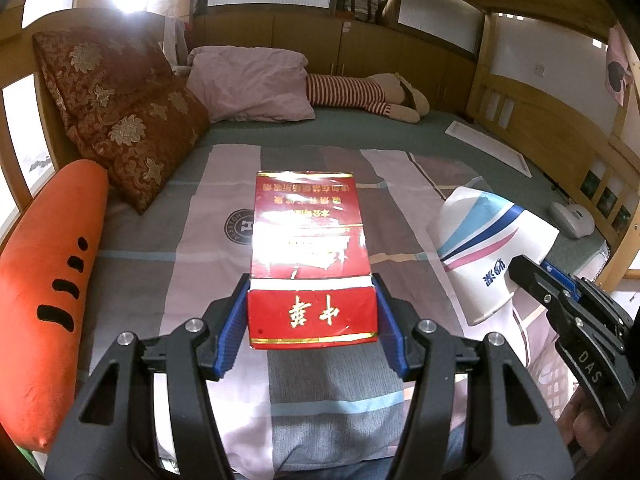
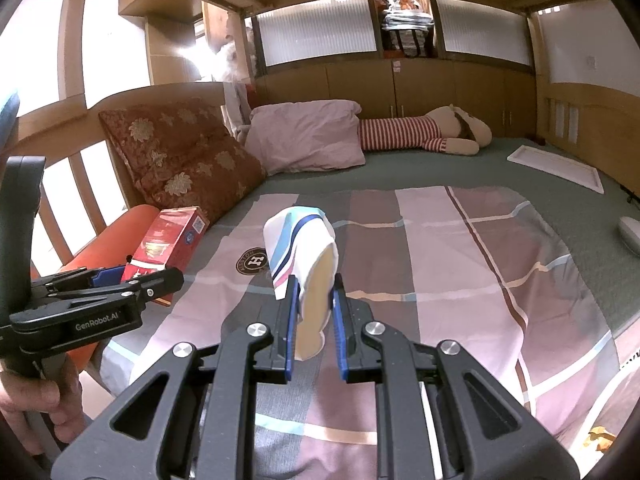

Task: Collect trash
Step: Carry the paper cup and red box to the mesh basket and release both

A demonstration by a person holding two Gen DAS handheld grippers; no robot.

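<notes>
A red cigarette carton (image 1: 310,256) with gold characters juts out over the bed, and my left gripper (image 1: 312,312) is shut on its near end, blue pads pressed to both sides. In the right wrist view the same red carton (image 2: 168,240) and the left gripper (image 2: 132,280) show at the left. A squashed white paper cup (image 2: 304,256) with blue and pink stripes is pinched flat between the pads of my right gripper (image 2: 314,308). The left wrist view shows that paper cup (image 1: 488,252) at the right, held by the right gripper (image 1: 528,276).
Both grippers hang above a plaid quilt (image 2: 460,264) on a bed with a wooden frame. A carrot-shaped cushion (image 1: 48,280), a red floral pillow (image 1: 120,120), a pink pillow (image 1: 248,84) and a striped plush doll (image 1: 360,96) lie to the left and far side. A white flat frame (image 2: 556,168) lies far right.
</notes>
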